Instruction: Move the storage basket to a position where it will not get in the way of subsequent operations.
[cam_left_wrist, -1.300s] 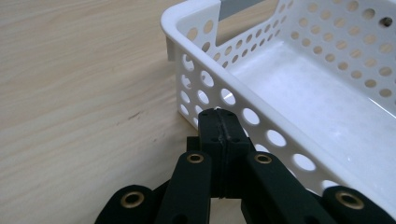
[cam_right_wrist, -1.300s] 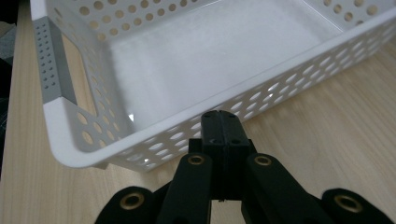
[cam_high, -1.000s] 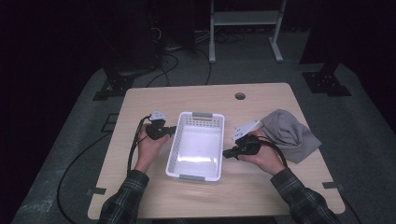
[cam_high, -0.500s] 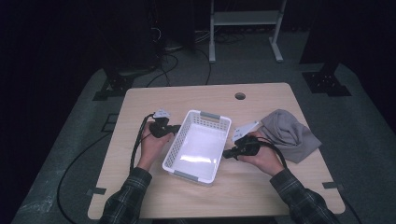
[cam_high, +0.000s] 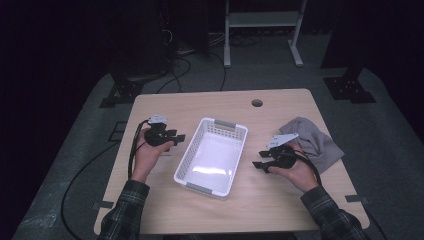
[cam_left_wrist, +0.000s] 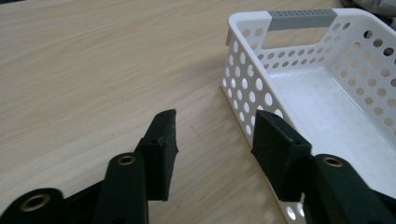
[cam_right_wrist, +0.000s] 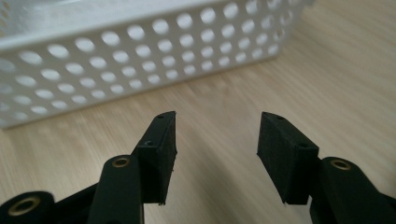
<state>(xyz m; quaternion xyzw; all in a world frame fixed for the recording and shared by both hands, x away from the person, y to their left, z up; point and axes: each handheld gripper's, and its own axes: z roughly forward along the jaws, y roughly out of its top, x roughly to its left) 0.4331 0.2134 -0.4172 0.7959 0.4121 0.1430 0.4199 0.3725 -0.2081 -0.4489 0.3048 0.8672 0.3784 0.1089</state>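
Note:
An empty white perforated basket (cam_high: 212, 159) with grey handle strips sits slightly askew in the middle of the wooden table (cam_high: 200, 105). My left gripper (cam_high: 179, 137) is just off the basket's left wall, open, and its jaws have just been opening with nothing between them. In the left gripper view the gripper (cam_left_wrist: 215, 135) stands over bare wood, with the basket (cam_left_wrist: 327, 88) beside its right jaw. My right gripper (cam_high: 257, 160) is a short way off the basket's right wall. It is open, has just been opening, and is empty. The right gripper (cam_right_wrist: 217, 135) faces the basket wall (cam_right_wrist: 140, 60).
A crumpled grey cloth (cam_high: 315, 142) lies at the table's right edge, just behind my right hand. A round cable hole (cam_high: 257, 103) is in the far part of the tabletop. Beyond the table are a white stand (cam_high: 260, 20) and cables on the dark floor.
Both grippers were at the basket's side rims and have come off them, opening and pulling outward. The basket has turned a little, its near end swinging left.

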